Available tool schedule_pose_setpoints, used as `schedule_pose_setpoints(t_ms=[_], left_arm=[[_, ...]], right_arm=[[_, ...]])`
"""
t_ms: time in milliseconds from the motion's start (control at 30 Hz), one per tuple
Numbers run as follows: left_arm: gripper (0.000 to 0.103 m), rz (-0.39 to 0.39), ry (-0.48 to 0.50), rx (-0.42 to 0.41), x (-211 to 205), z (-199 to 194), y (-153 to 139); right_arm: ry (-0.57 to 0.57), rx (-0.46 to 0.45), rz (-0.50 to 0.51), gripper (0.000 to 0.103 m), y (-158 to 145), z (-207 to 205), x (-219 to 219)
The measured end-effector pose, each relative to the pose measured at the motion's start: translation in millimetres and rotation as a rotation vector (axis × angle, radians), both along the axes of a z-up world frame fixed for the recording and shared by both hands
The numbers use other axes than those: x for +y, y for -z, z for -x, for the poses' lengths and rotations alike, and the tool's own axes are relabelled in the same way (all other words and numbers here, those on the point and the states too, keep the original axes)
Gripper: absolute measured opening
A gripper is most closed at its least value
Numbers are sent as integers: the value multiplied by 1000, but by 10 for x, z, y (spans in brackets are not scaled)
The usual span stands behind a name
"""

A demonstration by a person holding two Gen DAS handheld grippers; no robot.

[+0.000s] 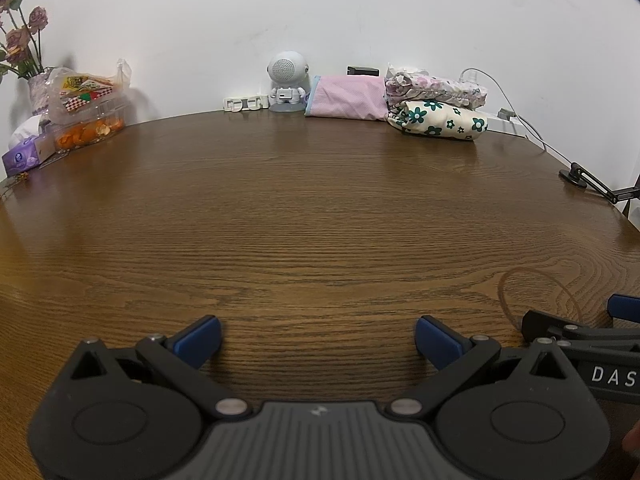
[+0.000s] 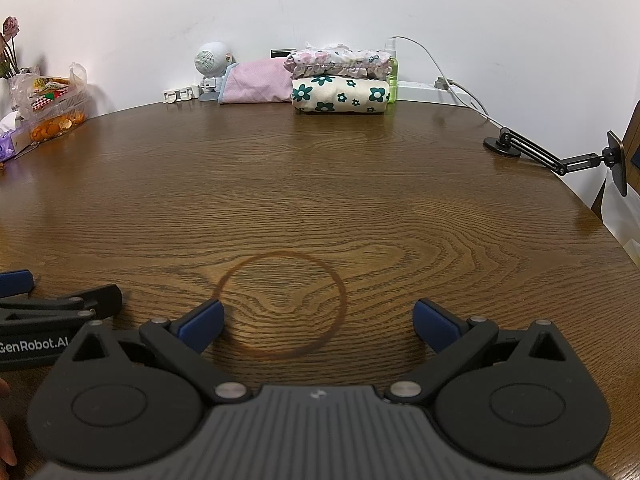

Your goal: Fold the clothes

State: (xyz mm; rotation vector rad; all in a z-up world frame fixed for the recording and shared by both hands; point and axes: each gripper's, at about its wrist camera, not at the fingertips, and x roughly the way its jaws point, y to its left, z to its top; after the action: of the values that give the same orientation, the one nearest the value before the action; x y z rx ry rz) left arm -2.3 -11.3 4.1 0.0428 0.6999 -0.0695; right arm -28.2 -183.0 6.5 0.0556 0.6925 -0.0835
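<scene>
Right wrist alone shows green bottle (image 2: 392,80) beside folded clothes (image 2: 340,80).

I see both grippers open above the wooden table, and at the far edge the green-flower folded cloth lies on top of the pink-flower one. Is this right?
Not quite: the order of the stack is reversed. In the right wrist view the pink-flower cloth lies on top of the green-flower cloth. The rest holds: the left gripper and right gripper are both open above the wooden table.
</scene>
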Motion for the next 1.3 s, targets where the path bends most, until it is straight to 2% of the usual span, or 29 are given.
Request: schedule_pose_setpoints(t_ms=[1300], left_arm=[[103, 0, 8, 1, 1, -23, -3]], right_arm=[[-3, -1, -5, 102, -13, -8, -16]])
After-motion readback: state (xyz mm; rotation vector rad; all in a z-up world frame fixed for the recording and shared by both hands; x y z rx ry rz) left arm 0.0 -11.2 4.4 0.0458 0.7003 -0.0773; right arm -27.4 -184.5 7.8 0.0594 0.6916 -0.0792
